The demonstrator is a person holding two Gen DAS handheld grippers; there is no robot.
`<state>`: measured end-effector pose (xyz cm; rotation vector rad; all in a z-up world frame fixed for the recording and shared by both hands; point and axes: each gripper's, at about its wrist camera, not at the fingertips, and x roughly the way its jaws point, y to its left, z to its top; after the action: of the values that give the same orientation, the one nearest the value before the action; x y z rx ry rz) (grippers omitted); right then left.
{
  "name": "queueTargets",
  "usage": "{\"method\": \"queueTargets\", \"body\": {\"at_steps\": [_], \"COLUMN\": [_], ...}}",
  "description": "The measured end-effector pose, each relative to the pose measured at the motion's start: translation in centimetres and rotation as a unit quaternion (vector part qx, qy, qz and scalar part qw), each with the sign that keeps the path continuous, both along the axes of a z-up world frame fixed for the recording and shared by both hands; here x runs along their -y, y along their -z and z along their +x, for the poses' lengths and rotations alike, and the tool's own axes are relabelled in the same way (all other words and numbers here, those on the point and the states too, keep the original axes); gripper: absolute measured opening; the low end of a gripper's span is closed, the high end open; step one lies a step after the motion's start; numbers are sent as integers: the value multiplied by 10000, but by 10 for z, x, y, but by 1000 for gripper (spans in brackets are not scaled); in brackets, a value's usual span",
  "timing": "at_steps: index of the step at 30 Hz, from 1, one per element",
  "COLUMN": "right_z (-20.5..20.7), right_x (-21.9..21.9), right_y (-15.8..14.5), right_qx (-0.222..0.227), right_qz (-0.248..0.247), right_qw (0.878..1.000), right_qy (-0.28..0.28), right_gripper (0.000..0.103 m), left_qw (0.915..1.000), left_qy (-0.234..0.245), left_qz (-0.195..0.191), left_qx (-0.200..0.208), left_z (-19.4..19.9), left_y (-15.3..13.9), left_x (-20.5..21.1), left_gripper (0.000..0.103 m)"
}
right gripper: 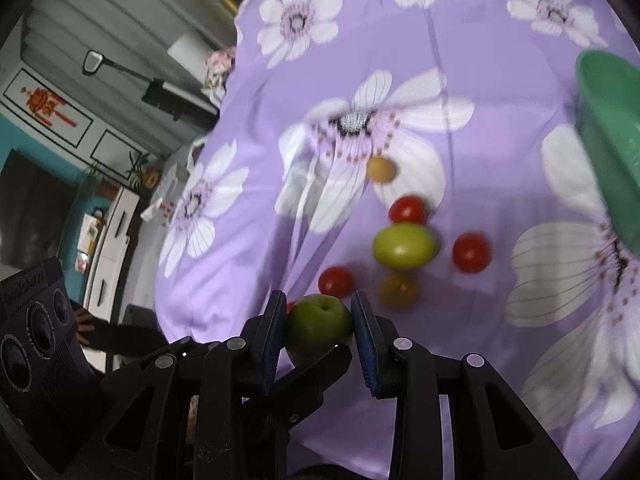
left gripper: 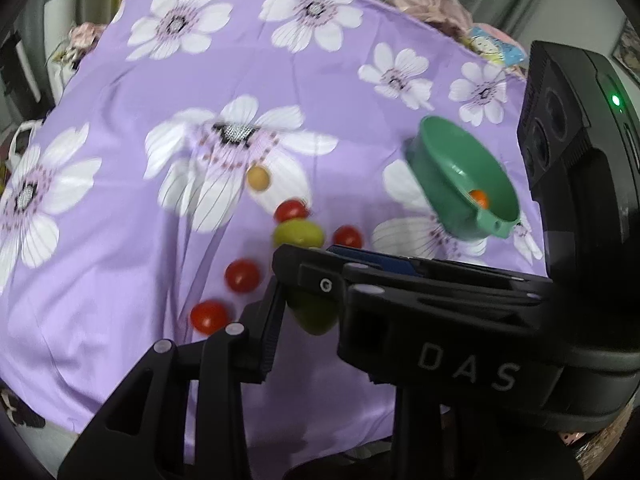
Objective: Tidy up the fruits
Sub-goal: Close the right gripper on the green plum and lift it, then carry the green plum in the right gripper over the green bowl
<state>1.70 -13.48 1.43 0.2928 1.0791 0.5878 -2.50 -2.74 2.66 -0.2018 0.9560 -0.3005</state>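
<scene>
A round green fruit (right gripper: 316,326) hangs just above the purple flowered cloth (left gripper: 120,200). My right gripper (right gripper: 318,316) is shut on it, one blue pad on each side. The right gripper (left gripper: 304,272) reaches in from the right across the left wrist view. My left gripper (left gripper: 316,312) has the same fruit (left gripper: 314,320) against its left pad; its other finger is hidden behind the right gripper. On the cloth lie a second green fruit (left gripper: 298,234), several red tomatoes (left gripper: 242,275) and a yellow fruit (left gripper: 258,177). The green bowl (left gripper: 460,160) holds an orange fruit (left gripper: 478,198).
The bowl (right gripper: 612,140) stands at the right, beyond the loose fruit (right gripper: 404,246). The cloth drops off at the near edge and on the left. Pink cloth items (left gripper: 432,4) sit at the far edge. A person's hand (right gripper: 82,324) shows by the left gripper's body (right gripper: 32,340).
</scene>
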Motion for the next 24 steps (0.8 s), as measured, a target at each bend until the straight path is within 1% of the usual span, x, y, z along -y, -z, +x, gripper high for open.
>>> {"method": "queueTargets", "body": {"at_steps": [4, 11, 24], "right_z": [0, 3, 10], "right_x": [12, 39, 100], "right_y": [-15, -34, -54], "right_qx": [285, 649, 1069], "right_qz": [56, 141, 320], "right_qw": [9994, 9966, 9874], "right_qy": [170, 487, 1122], "right_gripper": [36, 36, 36], "left_qw": [9996, 9975, 9899], "left_qy": [150, 441, 1029], "left_qz": [34, 83, 174], "left_qx": [229, 541, 956], "left_z": [4, 15, 36], "left_y": [-14, -34, -55], "left_x": [12, 39, 95], "left_gripper": [33, 33, 33]}}
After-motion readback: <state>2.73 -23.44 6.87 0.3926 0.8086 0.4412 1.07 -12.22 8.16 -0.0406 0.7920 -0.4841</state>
